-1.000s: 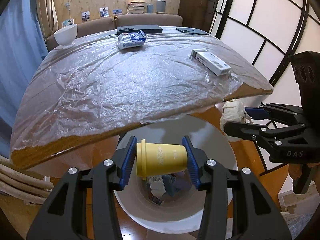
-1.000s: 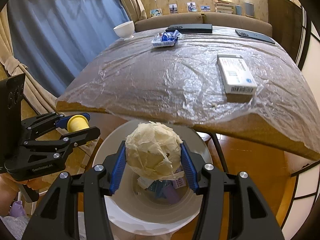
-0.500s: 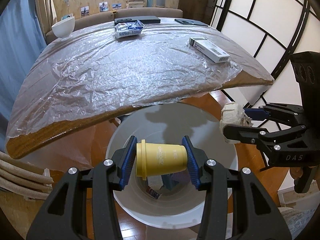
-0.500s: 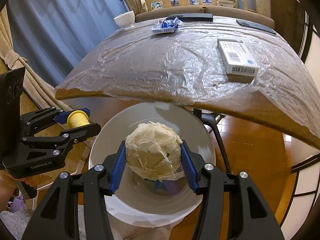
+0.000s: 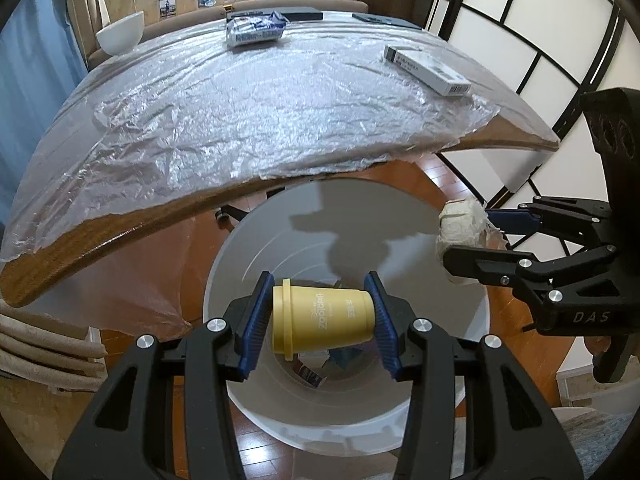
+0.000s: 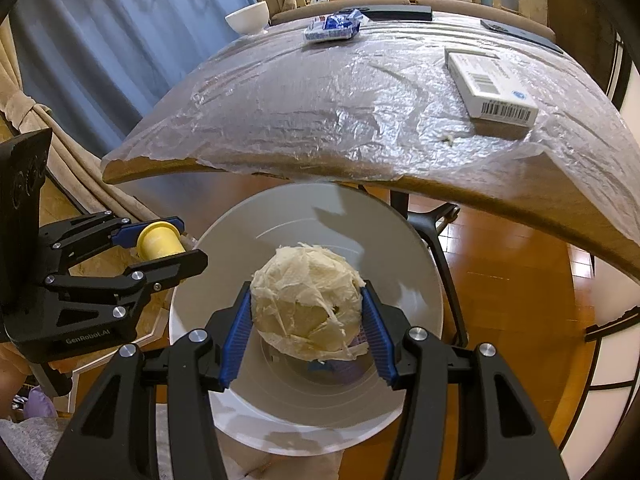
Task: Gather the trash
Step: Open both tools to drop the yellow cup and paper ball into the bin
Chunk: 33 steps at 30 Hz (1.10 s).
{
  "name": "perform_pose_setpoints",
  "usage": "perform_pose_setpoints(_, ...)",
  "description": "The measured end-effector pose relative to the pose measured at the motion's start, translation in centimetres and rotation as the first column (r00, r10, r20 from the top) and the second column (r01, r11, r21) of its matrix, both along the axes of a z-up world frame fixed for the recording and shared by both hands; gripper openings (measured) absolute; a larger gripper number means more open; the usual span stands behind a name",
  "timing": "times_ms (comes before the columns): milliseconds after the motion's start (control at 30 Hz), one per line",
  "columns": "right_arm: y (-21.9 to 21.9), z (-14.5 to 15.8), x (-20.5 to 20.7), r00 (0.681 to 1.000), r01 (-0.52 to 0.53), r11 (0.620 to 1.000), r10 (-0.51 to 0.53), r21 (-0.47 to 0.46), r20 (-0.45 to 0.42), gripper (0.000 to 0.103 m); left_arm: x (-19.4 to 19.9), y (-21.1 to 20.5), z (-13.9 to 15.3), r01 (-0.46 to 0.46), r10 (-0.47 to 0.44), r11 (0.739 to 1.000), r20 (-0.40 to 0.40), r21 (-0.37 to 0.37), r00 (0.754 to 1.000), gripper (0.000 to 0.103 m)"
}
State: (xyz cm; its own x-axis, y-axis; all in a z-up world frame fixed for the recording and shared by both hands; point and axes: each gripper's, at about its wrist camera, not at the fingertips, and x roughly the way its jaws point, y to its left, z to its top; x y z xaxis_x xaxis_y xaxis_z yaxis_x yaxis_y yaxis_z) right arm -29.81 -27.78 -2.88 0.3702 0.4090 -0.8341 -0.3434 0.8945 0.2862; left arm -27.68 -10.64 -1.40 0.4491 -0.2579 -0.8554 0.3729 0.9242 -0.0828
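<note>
My left gripper (image 5: pixel 320 322) is shut on a yellow paper cup (image 5: pixel 322 322), held sideways over the mouth of a white trash bin (image 5: pixel 460 280). My right gripper (image 6: pixel 307 316) is shut on a crumpled ball of paper (image 6: pixel 306 304), held over the same bin (image 6: pixel 416 280). The bin stands on the floor below the table's near edge and holds several pieces of trash at its bottom. The right gripper with the paper ball (image 5: pixel 460 228) shows at the right of the left wrist view. The left gripper with the cup (image 6: pixel 158 240) shows at the left of the right wrist view.
The table (image 5: pixel 100 240) is covered with clear plastic film. On it lie a white box with a barcode (image 6: pixel 488 84), a blue and white packet (image 6: pixel 332 28), a white bowl (image 6: pixel 248 18) and dark flat items at the far edge. A chair base (image 6: pixel 436 216) stands behind the bin.
Both grippers have pulled back from under the table edge and risen, so more of the bin's mouth shows below them. Both still hold their objects.
</note>
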Motion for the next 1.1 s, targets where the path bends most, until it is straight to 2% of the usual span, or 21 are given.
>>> perform_pose_setpoints(1100,1.7,-4.8,1.1,0.996,0.012,0.998,-0.017,-0.056,-0.085,0.051,1.9,-1.7,-5.8,0.071,-0.061,0.993,-0.102,0.091,0.993,0.048)
